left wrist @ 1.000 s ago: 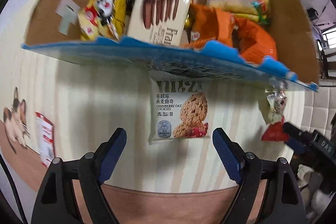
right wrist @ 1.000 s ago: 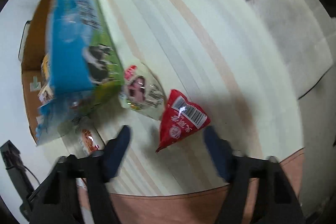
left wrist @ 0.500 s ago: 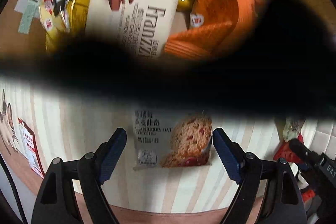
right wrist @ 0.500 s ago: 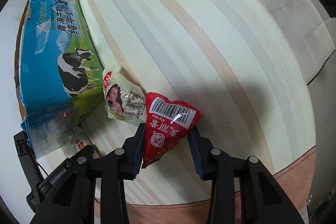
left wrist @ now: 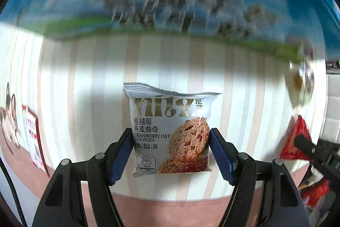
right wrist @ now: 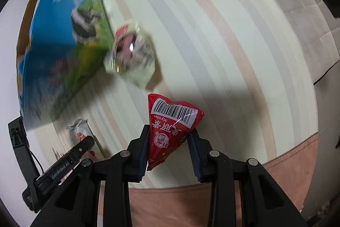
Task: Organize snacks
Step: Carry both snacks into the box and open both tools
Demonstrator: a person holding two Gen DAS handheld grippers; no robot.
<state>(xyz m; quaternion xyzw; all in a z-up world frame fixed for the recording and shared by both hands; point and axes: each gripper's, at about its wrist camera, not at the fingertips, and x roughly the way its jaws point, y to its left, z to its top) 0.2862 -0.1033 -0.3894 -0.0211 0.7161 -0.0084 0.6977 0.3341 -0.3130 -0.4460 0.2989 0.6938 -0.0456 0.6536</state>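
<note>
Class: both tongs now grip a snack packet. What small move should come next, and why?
Probably lift both packets toward the blue box. The left tongs pinch the cranberry oat cookie packet and the right tongs pinch the red triangular packet, both low over the striped table.

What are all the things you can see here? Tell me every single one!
cranberry oat cookie packet: one, silver-white, between the left tool's fingers.
red triangular snack packet: one, red with a barcode, between the right tool's fingers.
pale snack packet: one, whitish with a pink picture, blurred, on the table against the box.
milk carton box: one, blue and green with a cow picture, on the table at the back.
striped tablecloth: one, cream with beige and grey stripes, under everything.
small red-and-white packet: one, at the table's left edge, too blurred to name.
left tool: one, black with blue pads, shut on the cookie packet.
right tool: one, black with blue pads, shut on the red packet.
</note>
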